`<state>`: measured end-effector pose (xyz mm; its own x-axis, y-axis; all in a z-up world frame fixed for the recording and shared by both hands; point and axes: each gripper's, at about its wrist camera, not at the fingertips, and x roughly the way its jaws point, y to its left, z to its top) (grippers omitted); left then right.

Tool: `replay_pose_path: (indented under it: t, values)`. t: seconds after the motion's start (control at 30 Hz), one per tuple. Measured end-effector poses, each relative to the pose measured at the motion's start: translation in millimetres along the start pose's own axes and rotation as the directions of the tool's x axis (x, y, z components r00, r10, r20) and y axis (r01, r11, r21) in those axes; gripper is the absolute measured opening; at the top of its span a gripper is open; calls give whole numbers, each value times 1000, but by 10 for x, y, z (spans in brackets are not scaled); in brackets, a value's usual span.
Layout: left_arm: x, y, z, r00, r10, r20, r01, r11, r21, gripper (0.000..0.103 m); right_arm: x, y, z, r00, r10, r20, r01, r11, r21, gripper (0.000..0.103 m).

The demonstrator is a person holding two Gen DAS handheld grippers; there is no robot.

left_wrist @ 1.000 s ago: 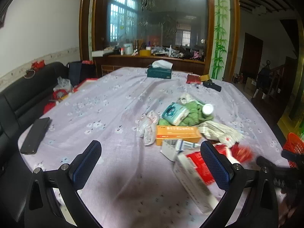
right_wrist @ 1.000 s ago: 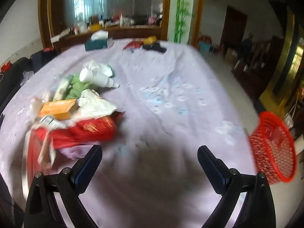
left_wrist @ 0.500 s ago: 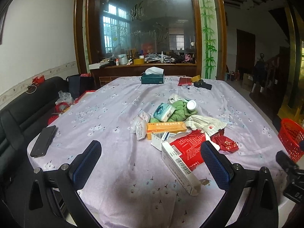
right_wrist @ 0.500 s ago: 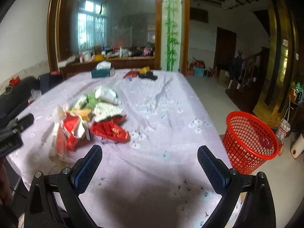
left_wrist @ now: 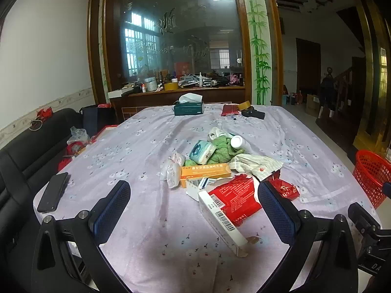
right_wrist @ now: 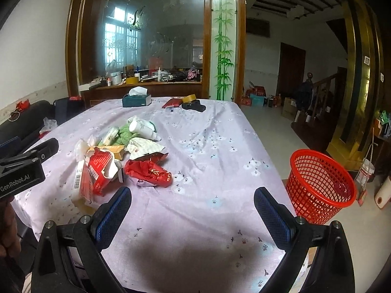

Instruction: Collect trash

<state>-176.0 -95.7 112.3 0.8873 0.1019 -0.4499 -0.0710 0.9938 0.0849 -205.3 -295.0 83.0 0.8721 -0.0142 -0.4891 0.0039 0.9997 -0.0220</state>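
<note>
A heap of trash lies mid-table on the lilac cloth: a torn red-and-white carton (left_wrist: 227, 205) (right_wrist: 97, 171), an orange box (left_wrist: 205, 171), a crumpled red wrapper (right_wrist: 149, 172) (left_wrist: 284, 189), a white bottle (right_wrist: 144, 129) (left_wrist: 237, 141), a green cloth (left_wrist: 221, 149) and a tissue pack (left_wrist: 201, 149). A red mesh basket (right_wrist: 320, 185) (left_wrist: 372, 173) stands on the floor to the right of the table. My left gripper (left_wrist: 193, 207) hangs open over the near table edge, short of the carton. My right gripper (right_wrist: 191, 210) is open too, above bare cloth between the heap and the basket.
A black phone (left_wrist: 52, 191) lies near the table's left edge. A tissue box (left_wrist: 188, 108) (right_wrist: 136, 100), a tape roll (right_wrist: 188, 98) and a black item (right_wrist: 194, 107) sit at the far end. A black sofa (left_wrist: 22, 151) runs along the left.
Both grippers have drawn back and risen from the heap. The right view swung from the trash toward the table's right side, bringing the basket fully into sight. Both stayed open.
</note>
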Motion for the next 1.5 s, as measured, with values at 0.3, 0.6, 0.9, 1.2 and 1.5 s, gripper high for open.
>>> replay_pose_path:
  t: [0.3, 0.6, 0.9, 1.2, 1.5]
  values:
    - [33, -209, -4, 999, -38, -3, 38, 999, 29, 103, 9, -72, -65, 1000, -9, -19, 10, 1000, 18, 102]
    - [55, -508, -74, 995, -101, -13, 102, 993, 52, 103, 6, -307, -131, 998, -63, -30, 64, 996, 59, 102]
    - [23, -744, -53, 988, -153, 2, 152, 985, 87, 103, -35, -509, -143, 993, -113, -31, 115, 988, 99, 102]
    - [33, -906, -60, 984, -176, -2, 175, 978, 115, 103, -64, -689, -197, 987, -152, -47, 157, 977, 142, 102]
    - [25, -954, -75, 984, -177, -2, 176, 977, 123, 103, -51, -747, -223, 987, -146, -60, 153, 977, 151, 102]
